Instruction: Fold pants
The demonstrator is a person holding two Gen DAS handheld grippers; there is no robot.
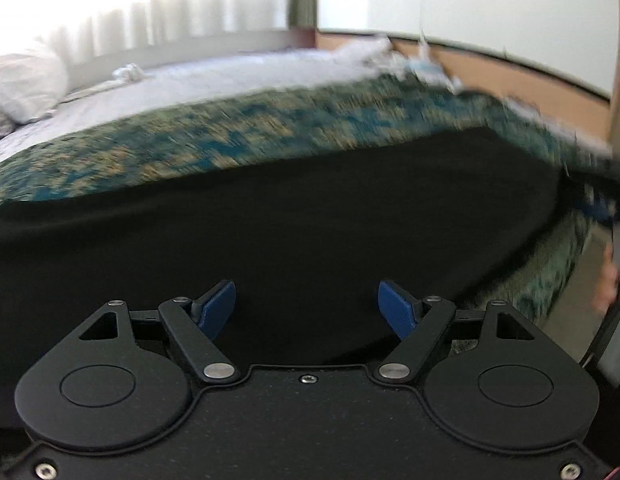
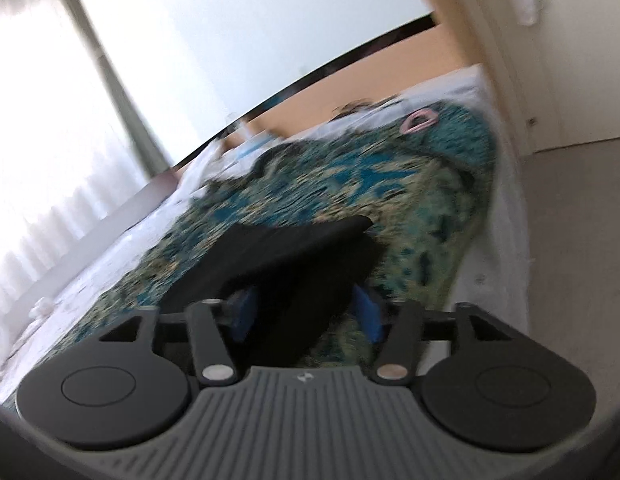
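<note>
Black pants [image 1: 294, 216] lie spread flat on a blue-green patterned bedspread [image 1: 230, 136]. My left gripper [image 1: 306, 304] is open just above the near edge of the pants, its blue pads [image 1: 218, 304] wide apart and empty. In the right wrist view the pants [image 2: 270, 252] show as a dark folded shape on the bedspread [image 2: 410, 208]. My right gripper [image 2: 306, 312] is open, with the black cloth running between its blue pads [image 2: 368, 312]. The other gripper and a hand show blurred at the right edge of the left view [image 1: 606, 216].
The bed has white sheets [image 1: 214, 76] and a white pillow [image 1: 26, 84] at the far left. A pink ring [image 2: 418, 122] lies at the far end of the bedspread. A wooden headboard [image 1: 522, 80], a curtained window [image 1: 142, 0] and grey floor [image 2: 570, 240] surround the bed.
</note>
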